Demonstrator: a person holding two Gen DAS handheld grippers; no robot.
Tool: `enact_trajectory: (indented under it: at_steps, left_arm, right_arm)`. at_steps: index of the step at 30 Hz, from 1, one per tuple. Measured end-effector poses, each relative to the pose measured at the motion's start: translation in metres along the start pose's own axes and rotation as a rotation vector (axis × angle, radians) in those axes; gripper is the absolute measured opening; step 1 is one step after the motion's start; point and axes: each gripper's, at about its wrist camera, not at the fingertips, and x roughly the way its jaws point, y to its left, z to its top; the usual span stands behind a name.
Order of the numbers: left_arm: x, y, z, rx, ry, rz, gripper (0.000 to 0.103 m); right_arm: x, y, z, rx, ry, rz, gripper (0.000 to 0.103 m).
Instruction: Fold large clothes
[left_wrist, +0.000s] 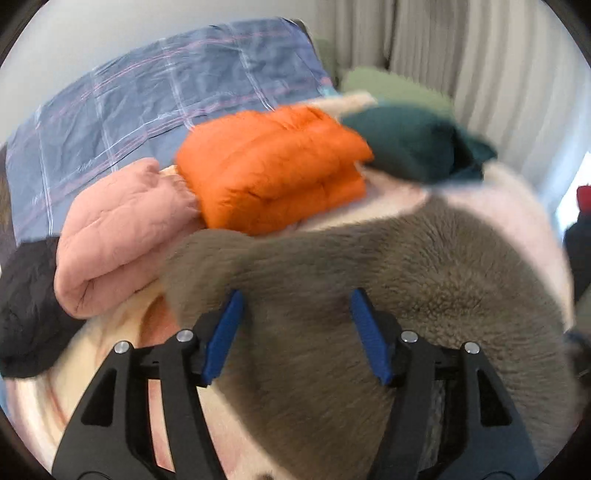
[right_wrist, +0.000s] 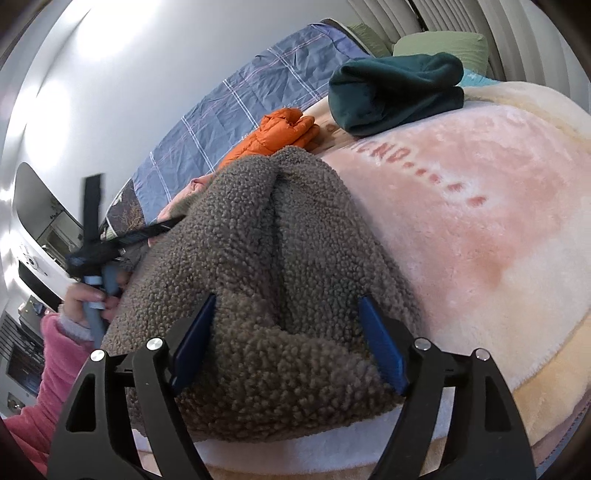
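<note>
Both grippers, left gripper (left_wrist: 295, 332) and right gripper (right_wrist: 286, 343), stand spread over the brown fleece garment (right_wrist: 266, 258) at lower centre, pinching nothing; its thick pile may slip, undoing the fold.

Right gripper (right_wrist: 286, 343), jaws spread wide over a brown fleece jacket (right_wrist: 266, 280) on a pink blanket (right_wrist: 461, 206); folded green garment (right_wrist: 395, 92) and orange jacket (right_wrist: 277, 134) beyond.
</note>
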Motion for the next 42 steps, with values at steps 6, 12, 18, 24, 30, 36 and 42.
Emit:
enact_trajectory:
  at_steps: [6, 12, 18, 24, 30, 36, 42]
  left_arm:
    - [-0.013, 0.040, 0.004, -0.068, -0.018, 0.092, 0.041]
    - [0.070, 0.050, -0.025, -0.124, 0.128, 0.075, 0.036]
    - [0.059, 0.048, -0.020, -0.094, 0.125, 0.085, 0.037]
    - [0.013, 0.045, 0.012, -0.154, 0.049, 0.044, 0.050]
    - [0.003, -0.015, 0.044, 0.036, -0.012, 0.035, 0.059]
    - [0.104, -0.041, 0.012, 0.138, 0.200, 0.181, 0.059]
    - [0.077, -0.020, 0.022, 0.066, 0.145, 0.104, 0.059]
  right_arm:
    - [0.001, 0.001, 0.001, 0.005, 0.005, -0.006, 0.082]
    - [0.003, 0.006, 0.001, -0.010, -0.010, -0.016, 0.083]
    - [0.002, 0.004, 0.001, -0.012, -0.009, -0.019, 0.085]
    - [0.002, 0.001, 0.001, -0.001, -0.004, -0.010, 0.085]
    - [0.002, 0.001, -0.001, 0.000, -0.011, -0.005, 0.085]
    - [0.003, 0.004, 0.001, -0.011, -0.029, -0.021, 0.086]
    - [0.001, 0.000, -0.001, -0.010, -0.024, 0.003, 0.087]
